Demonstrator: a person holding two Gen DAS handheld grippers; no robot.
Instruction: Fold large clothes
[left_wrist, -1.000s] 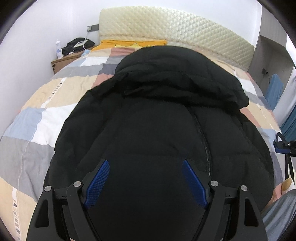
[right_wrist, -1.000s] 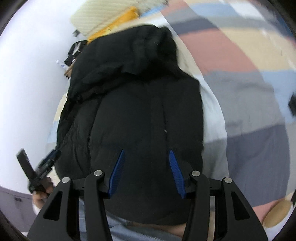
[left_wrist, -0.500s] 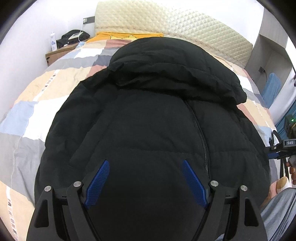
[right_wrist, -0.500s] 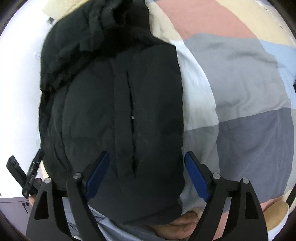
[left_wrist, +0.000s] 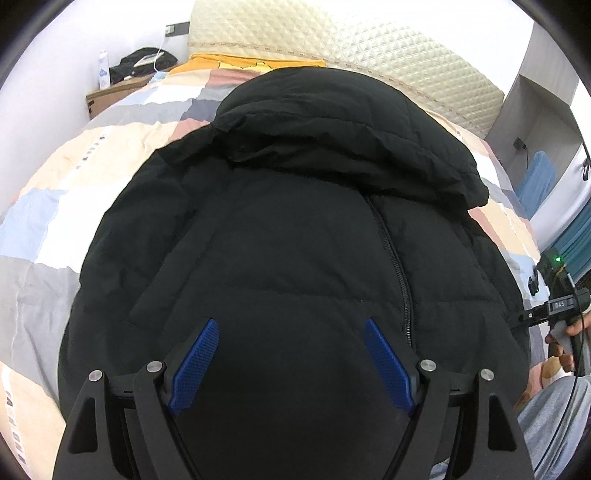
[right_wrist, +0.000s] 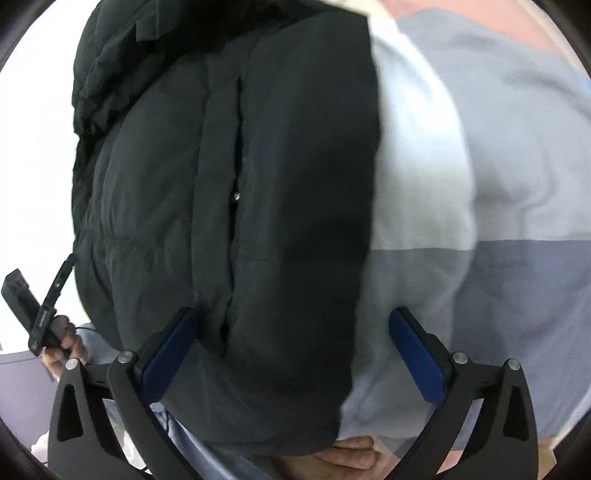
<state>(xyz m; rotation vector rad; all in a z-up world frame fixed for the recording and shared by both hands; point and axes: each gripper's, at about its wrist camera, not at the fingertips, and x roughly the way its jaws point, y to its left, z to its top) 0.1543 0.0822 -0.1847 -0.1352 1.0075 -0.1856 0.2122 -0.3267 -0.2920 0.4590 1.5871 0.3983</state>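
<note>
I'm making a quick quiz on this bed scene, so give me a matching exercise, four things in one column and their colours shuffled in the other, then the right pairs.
Things:
1. puffer jacket
2. headboard
3. left gripper pads
4. cloth by the headboard

Colours:
A. blue
B. yellow
C. black
D. cream

Pairs: 1-C, 2-D, 3-A, 4-B

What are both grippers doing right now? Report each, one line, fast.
Left gripper: jaws open over the black jacket, gripping nothing.
Right gripper: jaws opening wide, astride the jacket's bottom edge, pads not pressing it.
</note>
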